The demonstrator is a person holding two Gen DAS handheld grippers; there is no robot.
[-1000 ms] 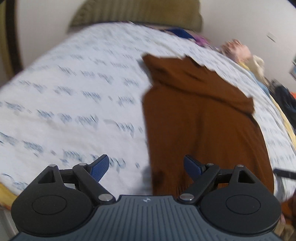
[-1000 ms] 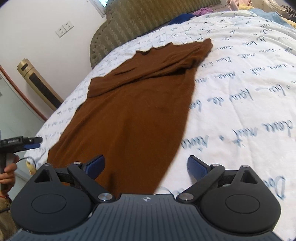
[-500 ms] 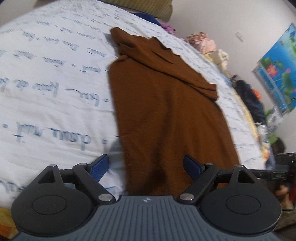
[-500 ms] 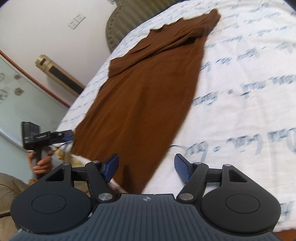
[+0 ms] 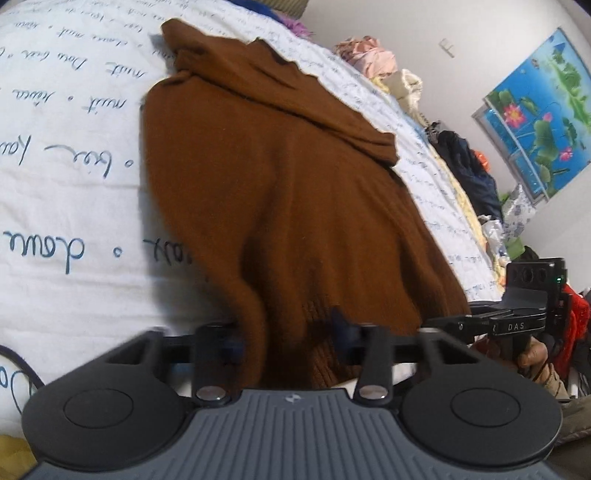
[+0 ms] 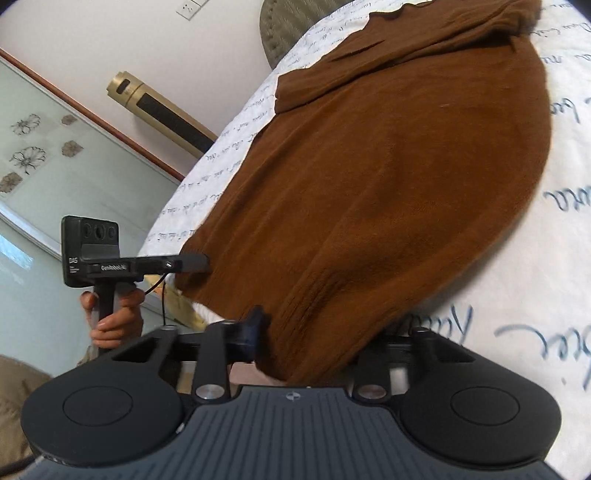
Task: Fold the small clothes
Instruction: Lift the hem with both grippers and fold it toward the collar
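Observation:
A brown knit sweater (image 5: 280, 192) lies lengthwise on a white bedsheet with blue script (image 5: 55, 166), sleeves folded across its far end. My left gripper (image 5: 286, 338) is shut on the sweater's ribbed hem at its left corner, which bunches up between the blue pads. In the right wrist view the sweater (image 6: 399, 177) fills the middle, and my right gripper (image 6: 314, 343) is shut on the hem at the right corner. Each gripper shows in the other's view: the right one (image 5: 517, 325) and the left one (image 6: 147, 266), both at the hem.
A padded headboard (image 6: 291, 33) stands at the far end of the bed. Piled clothes (image 5: 373, 55) and dark bags (image 5: 469, 170) line the right side. A gold tower fan (image 6: 162, 110) stands by the wall on the left. A flower poster (image 5: 543, 122) hangs on the wall.
Both grippers have moved down to the near hem and shut on it, one at each corner. The hem now bunches and lifts between the pads.

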